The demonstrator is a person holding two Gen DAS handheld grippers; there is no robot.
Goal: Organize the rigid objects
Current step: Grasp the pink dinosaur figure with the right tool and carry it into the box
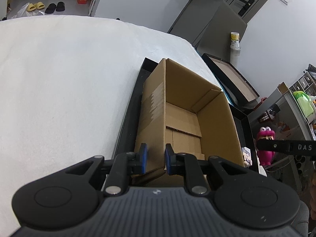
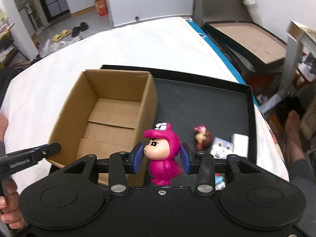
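The glossy magenta plastic figurine (image 2: 165, 156) is a squat child in a hooded creature costume: a peach face with heavy dark brows looks out under a snout-like hood topped by two white cartoon eyes, and a stubby tail and rounded feet finish the body. It stands upright between the blue pads of the right gripper (image 2: 162, 157), which pinches it at the sides of the hood, with its feet lifted above the shallow black tray (image 2: 207, 102) lying on the white-covered surface (image 2: 138, 45). Just to its left, inside the same tray, sits the open brown corrugated cardboard box (image 2: 110, 106), empty apart from its folded bottom flaps. To its right on the tray floor lie a small brown-haired doll head with a pink bow (image 2: 202, 137), a pale blue-and-white block-shaped toy (image 2: 222, 147) and a white box (image 2: 240, 141); a light blue piece (image 2: 219, 181) shows under the gripper, too hidden to identify. The left gripper (image 1: 155, 159) has its blue pads pressed onto the near wall of the cardboard box (image 1: 181, 106), one pad outside and one inside. In the left wrist view the magenta figurine (image 1: 265, 138) appears beyond the box's right wall, clamped in the right gripper's black finger (image 1: 276, 146).
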